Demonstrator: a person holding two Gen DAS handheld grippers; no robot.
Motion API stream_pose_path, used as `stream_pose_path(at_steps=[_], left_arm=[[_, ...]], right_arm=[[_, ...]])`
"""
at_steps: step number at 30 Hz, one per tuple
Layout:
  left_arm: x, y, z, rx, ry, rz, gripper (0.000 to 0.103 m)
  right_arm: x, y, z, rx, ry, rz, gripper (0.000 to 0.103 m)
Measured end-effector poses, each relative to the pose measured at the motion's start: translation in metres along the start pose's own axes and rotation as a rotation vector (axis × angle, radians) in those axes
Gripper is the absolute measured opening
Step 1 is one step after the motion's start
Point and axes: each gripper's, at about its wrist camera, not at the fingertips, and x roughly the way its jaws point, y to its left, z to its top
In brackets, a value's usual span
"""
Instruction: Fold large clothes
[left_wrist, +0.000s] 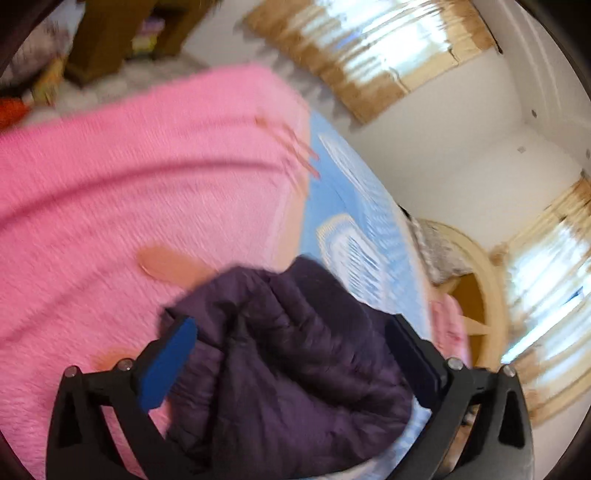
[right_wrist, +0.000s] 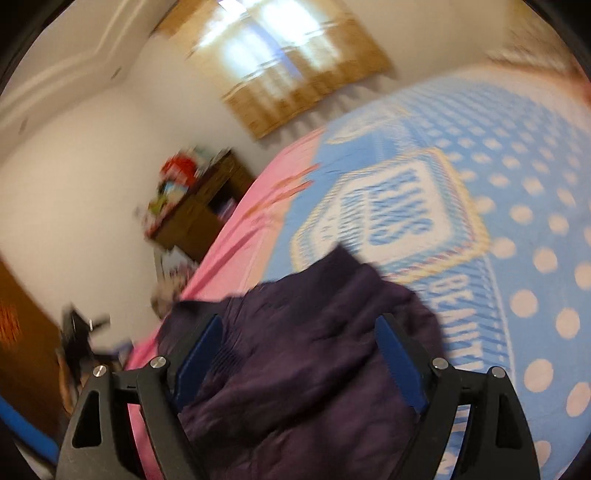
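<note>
Dark purple padded fabric fills the bottom of both wrist views: the garment (left_wrist: 295, 362), a quilted jacket by the look of it, lies bunched on the bed (right_wrist: 517, 221), straddling the line where a pink blanket (left_wrist: 129, 192) meets a blue spotted cover. Left claw (left_wrist: 295, 350) stands spread wide, its blue pads either side of the fabric heap with clear gaps, gripping nothing. Right claw (right_wrist: 303, 354) is likewise parted, pads flanking the cloth without pressing on it. Both views are smeared by motion blur, so fine detail of the jacket's seams or sleeves cannot be told. With both claws spread over the same heap, this reads as either a release after laying the jacket down or a reach for fresh hold points; the garment looks crumpled rather than squared, so the fold seems far from finished.
</note>
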Motion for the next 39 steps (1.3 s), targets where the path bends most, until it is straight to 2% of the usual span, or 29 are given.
stream_pose_path(at_steps=[4, 7, 9, 11, 13, 14, 15, 16, 18, 19, 23, 27, 30, 33, 35, 38, 39], left_arm=[[0.01, -0.034, -0.027, 0.194, -0.024, 0.059, 0.103], [0.042, -0.069, -0.046, 0.382, -0.014, 0.107, 0.103], [0.065, -0.089, -0.06, 0.544, -0.017, 0.184, 0.1], [0.09, -0.1, -0.068, 0.663, -0.011, 0.278, 0.097], [0.117, -0.097, -0.071, 0.709, 0.032, 0.317, 0.081], [0.124, -0.091, -0.072, 0.721, 0.056, 0.327, 0.074], [0.134, -0.086, -0.074, 0.73, 0.082, 0.357, 0.053], [0.136, -0.085, -0.076, 0.727, 0.089, 0.357, 0.04], [0.126, -0.088, -0.075, 0.717, 0.04, 0.33, 0.019], [0.118, -0.092, -0.073, 0.708, 0.009, 0.318, 0.014], [0.096, -0.105, -0.068, 0.689, -0.09, 0.299, 0.011], [0.094, -0.113, -0.058, 0.697, -0.165, 0.327, 0.011], [0.114, -0.106, -0.051, 0.667, -0.163, 0.355, 0.013], [0.145, -0.096, -0.05, 0.668, -0.126, 0.418, 0.015], [0.161, -0.094, -0.054, 0.706, -0.125, 0.48, 0.018], [0.175, -0.093, -0.061, 0.747, -0.131, 0.549, 0.026], [0.178, -0.091, -0.062, 0.748, -0.127, 0.57, 0.031]], right_arm=[[0.028, 0.034, -0.005, -0.136, 0.056, -0.053, 0.085], [0.063, 0.042, -0.012, -0.223, 0.145, -0.156, 0.085], [0.086, 0.041, -0.023, -0.28, 0.217, -0.248, 0.083], [0.096, 0.037, -0.033, -0.297, 0.23, -0.283, 0.075], [0.092, 0.035, -0.038, -0.317, 0.207, -0.306, 0.062], [0.087, 0.035, -0.038, -0.319, 0.19, -0.3, 0.051], [0.085, 0.036, -0.038, -0.321, 0.174, -0.293, 0.044], [0.079, 0.04, -0.038, -0.331, 0.148, -0.294, 0.042], [0.069, 0.049, -0.034, -0.36, 0.098, -0.295, 0.036], [0.065, 0.052, -0.032, -0.364, 0.077, -0.293, 0.036], [0.051, 0.06, -0.015, -0.347, -0.018, -0.292, 0.033], [0.056, 0.056, 0.003, -0.272, -0.076, -0.321, 0.033], [0.075, 0.041, 0.008, -0.225, -0.05, -0.355, 0.033], [0.101, 0.026, 0.006, -0.207, 0.002, -0.403, 0.033], [0.112, 0.016, 0.004, -0.187, 0.028, -0.414, 0.033], [0.121, 0.007, 0.002, -0.165, 0.048, -0.416, 0.033], [0.126, 0.005, 0.002, -0.165, 0.066, -0.419, 0.035]])
